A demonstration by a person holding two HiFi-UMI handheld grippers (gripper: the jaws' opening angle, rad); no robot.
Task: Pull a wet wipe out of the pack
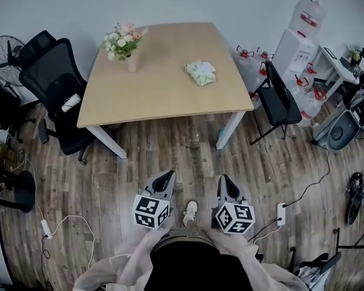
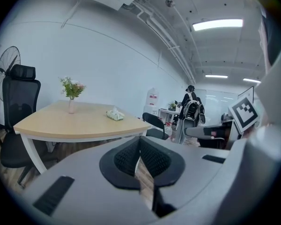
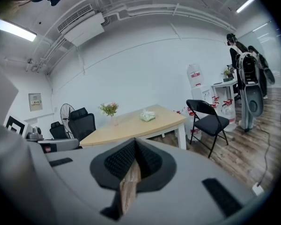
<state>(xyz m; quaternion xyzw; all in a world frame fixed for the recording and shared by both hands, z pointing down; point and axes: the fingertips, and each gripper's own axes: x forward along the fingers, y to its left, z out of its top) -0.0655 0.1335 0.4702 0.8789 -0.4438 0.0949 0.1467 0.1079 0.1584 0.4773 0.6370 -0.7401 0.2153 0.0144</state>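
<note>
The wooden floor (image 1: 170, 150) takes up most of the room, and the person stands on it, well back from the pale worktop (image 1: 164, 83). A black office chair (image 1: 54, 77) sits at the worktop's left side and a folding chair (image 1: 279, 99) at its right.

The pack (image 1: 201, 73) lies on the worktop towards the far right, well apart from both tools and nowhere near reach. It looks like a soft, pale green pouch, light and crinkly, so it will probably slide or lift when a wipe is tugged. I would pin its body with one tool and pull with the other. A wet wipe should be limp, damp and thin, and best pinched by its very tip at the opening on top. Something pale seems to stand up from the top of the pack, perhaps a wipe's tip, but it is too small to be sure. The wipes inside are hidden.

A vase (image 1: 131, 62) at the far left corner holds a bunch of flowers (image 1: 124, 40).

The left tool (image 1: 168, 173) is clenched on nothing, its jaws pressed together. The right tool (image 1: 223, 177) is likewise closed and empty. Both point towards the worktop.
</note>
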